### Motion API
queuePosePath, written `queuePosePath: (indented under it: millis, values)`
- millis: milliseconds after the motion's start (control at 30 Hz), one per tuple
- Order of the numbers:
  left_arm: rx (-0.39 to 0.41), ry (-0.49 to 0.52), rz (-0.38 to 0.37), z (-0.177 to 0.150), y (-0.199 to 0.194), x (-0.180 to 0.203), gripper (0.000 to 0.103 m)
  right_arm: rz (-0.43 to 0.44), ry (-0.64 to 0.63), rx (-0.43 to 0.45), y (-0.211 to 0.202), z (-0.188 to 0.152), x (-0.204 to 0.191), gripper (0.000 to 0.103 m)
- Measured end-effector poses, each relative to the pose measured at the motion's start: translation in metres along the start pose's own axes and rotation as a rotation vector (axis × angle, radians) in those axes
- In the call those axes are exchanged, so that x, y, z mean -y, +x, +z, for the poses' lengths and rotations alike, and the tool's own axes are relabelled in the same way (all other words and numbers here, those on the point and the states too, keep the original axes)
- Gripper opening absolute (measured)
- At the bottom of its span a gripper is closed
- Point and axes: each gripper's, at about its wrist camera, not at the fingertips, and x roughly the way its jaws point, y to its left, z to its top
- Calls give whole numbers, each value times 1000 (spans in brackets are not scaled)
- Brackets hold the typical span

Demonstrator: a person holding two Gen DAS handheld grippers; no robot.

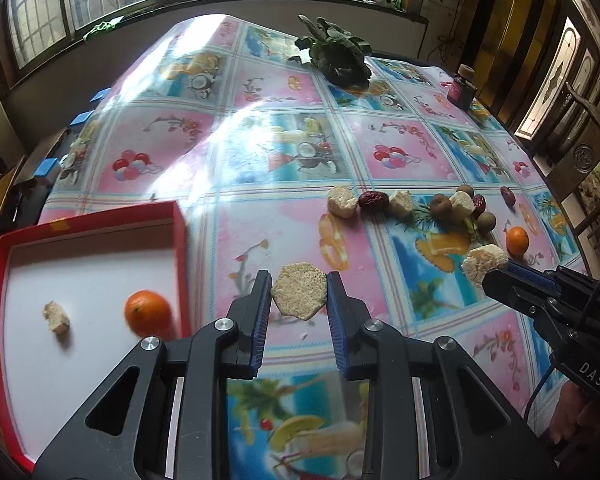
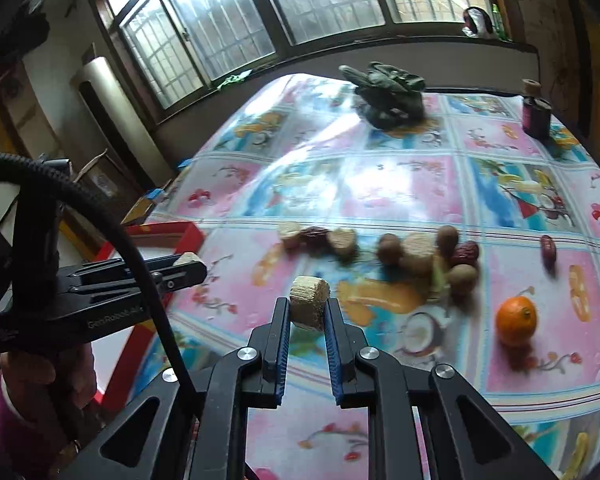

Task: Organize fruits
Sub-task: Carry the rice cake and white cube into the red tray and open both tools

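Observation:
My left gripper point(image 1: 299, 280) is shut on a pale, crumbly hexagonal chunk point(image 1: 299, 295), held above the tablecloth just right of the red tray point(image 1: 180, 224). The tray's white floor holds an orange point(image 1: 148, 313) and a small pale chunk point(image 1: 56, 317). My right gripper point(image 2: 308, 303) is shut on another pale chunk point(image 2: 309, 302), held over the table; it also shows at the right of the left wrist view point(image 1: 485, 263). Ahead lie several pale chunks point(image 1: 342, 201), red dates point(image 1: 373, 201), brown longans point(image 1: 440, 205) and a loose orange point(image 1: 517, 240).
A dark leafy vegetable point(image 1: 338, 56) and a small dark jar with a cork point(image 1: 462, 87) stand at the table's far side. Windows lie beyond. A wooden chair point(image 1: 580, 160) stands by the right edge. The left gripper's cable point(image 2: 132, 248) crosses the right wrist view.

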Motion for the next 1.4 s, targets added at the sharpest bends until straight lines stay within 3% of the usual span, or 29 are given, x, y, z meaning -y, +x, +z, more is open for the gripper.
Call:
queuePosePath:
  millis: [367, 733, 1400]
  values:
    - [21, -76, 79, -28, -33, -62, 26, 102, -88, -35, 24, 0, -76, 16]
    - [10, -173, 146, -58, -40, -125, 26, 163, -177, -95, 57, -4, -147, 16]
    - [3, -242, 160, -75, -33, -161, 26, 175, -257, -174, 105, -5, -190, 16]
